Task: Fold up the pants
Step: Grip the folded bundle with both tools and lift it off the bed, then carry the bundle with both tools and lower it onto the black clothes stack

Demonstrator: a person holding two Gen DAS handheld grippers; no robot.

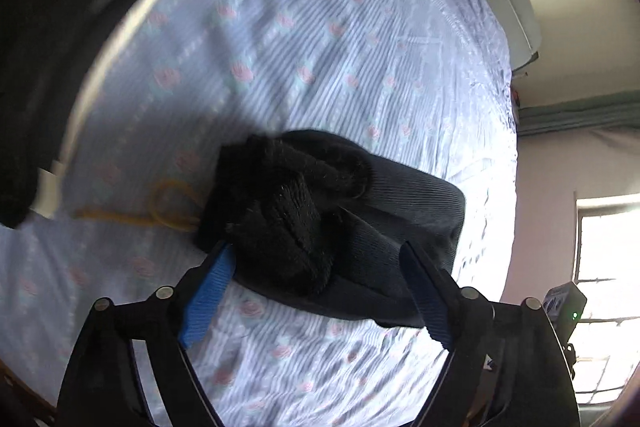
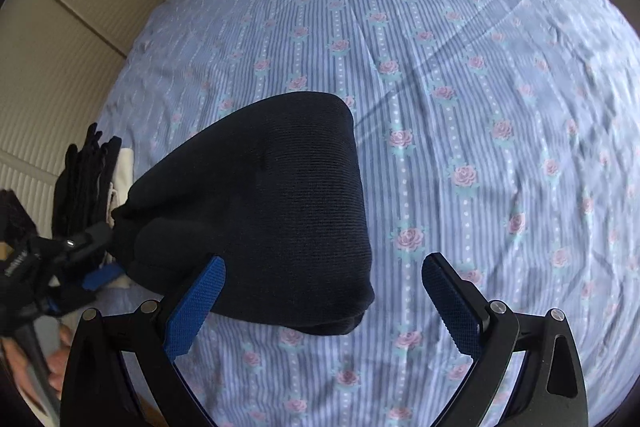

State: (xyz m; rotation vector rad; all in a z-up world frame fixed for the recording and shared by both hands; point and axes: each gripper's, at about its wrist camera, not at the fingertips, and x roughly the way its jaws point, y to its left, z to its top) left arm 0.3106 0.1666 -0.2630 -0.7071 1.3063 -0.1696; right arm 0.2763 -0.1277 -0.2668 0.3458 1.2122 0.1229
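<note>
Pants (image 2: pixel 272 203) lie folded on bed (image 2: pixel 460 107); both grippers (image 1: pixel 316 291) (image 2: pixel 320 303) spread, empty: square edges gently.

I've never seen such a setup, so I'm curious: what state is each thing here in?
Pants: folded into a compact bundle, lying on the bed.
Left tool: open, fingers either side of the pants.
Right tool: open, holding nothing.
Sheet: spread, slightly creased.
Yellow cord: looped, lying loose.
</note>
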